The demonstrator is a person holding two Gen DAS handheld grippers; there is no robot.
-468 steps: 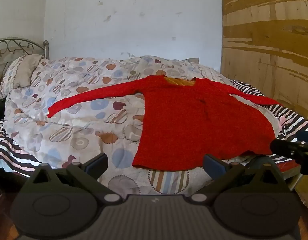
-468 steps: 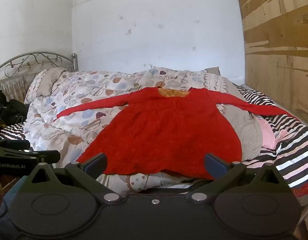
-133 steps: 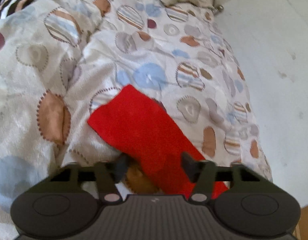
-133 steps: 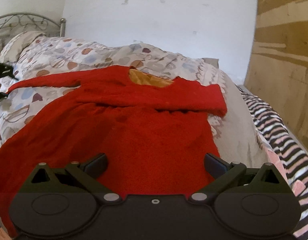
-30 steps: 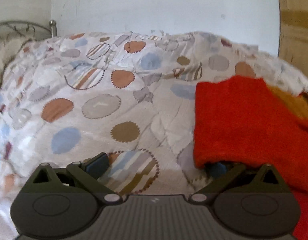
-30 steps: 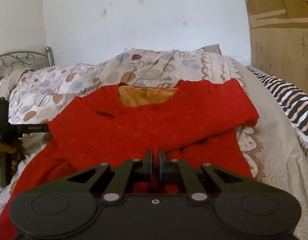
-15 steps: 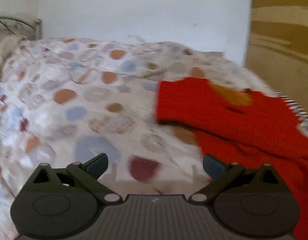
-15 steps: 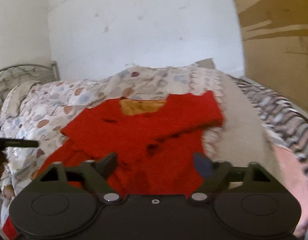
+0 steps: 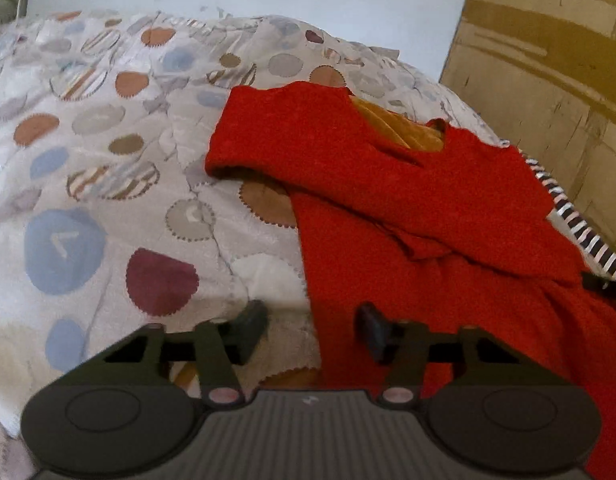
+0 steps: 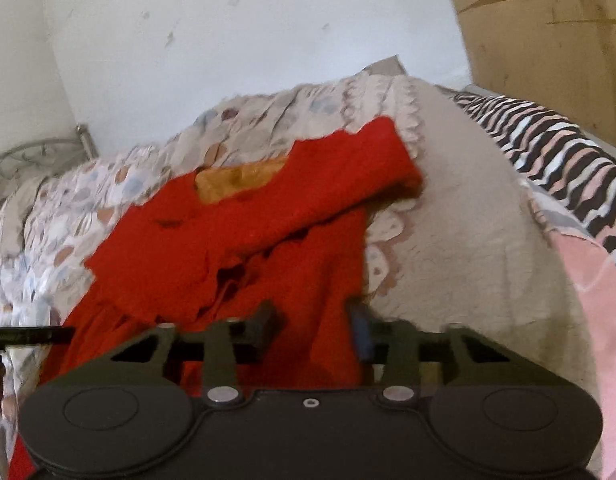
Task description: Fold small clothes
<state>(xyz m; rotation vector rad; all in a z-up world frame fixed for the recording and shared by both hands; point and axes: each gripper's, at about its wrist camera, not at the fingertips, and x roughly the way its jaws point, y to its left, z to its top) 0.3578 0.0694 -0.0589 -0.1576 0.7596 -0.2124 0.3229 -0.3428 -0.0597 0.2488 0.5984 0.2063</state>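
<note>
A red knit garment point(image 9: 408, 184) with an orange lining at the neck lies flat on the bed, both sleeves folded across its chest. My left gripper point(image 9: 312, 330) is at the garment's left side edge. Its jaws are closing: one finger is over the quilt, the other over red cloth, and the edge runs between them with a gap still showing. In the right wrist view the red garment point(image 10: 267, 240) fills the middle. My right gripper point(image 10: 312, 326) is at its right side edge, jaws closing, with red cloth between them and not visibly pinched.
A quilt point(image 9: 107, 160) with coloured circles covers the bed. A black-and-white striped sheet point(image 10: 548, 148) and pink cloth lie to the right. A white wall point(image 10: 247, 40) and a wooden panel point(image 10: 548, 40) stand behind. A metal headboard point(image 10: 35, 156) is at the far left.
The left gripper swung right from the quilt to the garment's left edge and its jaws narrowed. The right gripper opened from shut, moved to the garment's right edge and is narrowing again.
</note>
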